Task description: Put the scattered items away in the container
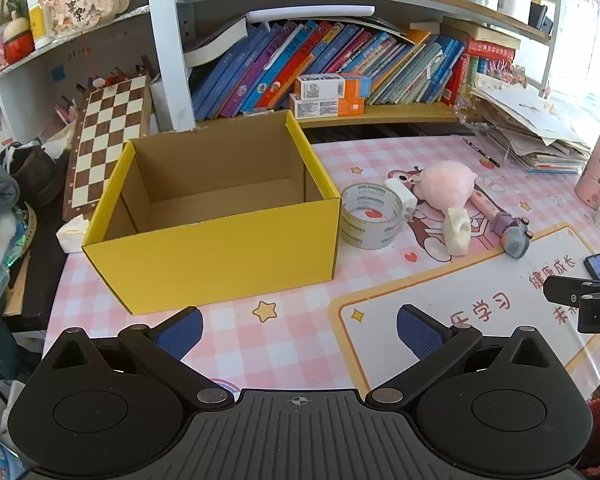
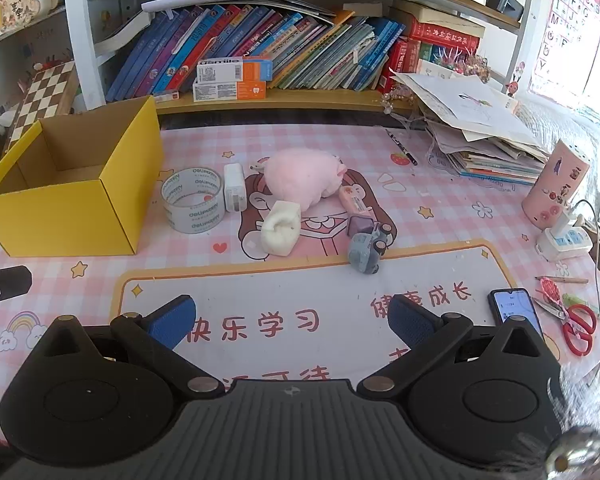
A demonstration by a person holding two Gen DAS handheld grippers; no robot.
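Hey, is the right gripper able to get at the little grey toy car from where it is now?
Probably yes. The right gripper is open and empty, and the grey toy car sits ahead of it with only bare mat between. The purple block touches the car's far side.

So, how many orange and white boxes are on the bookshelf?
2, stacked before the books: upper box on lower box. More may hide behind.

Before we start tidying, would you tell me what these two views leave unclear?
- Yellow box, right wrist view: its near wall hides most of the floor inside.
- Pink plush, left wrist view: covers the top end of the pink stick behind it.
- Phone, right wrist view: screen text too small; the tongs' frame covers its lower end.
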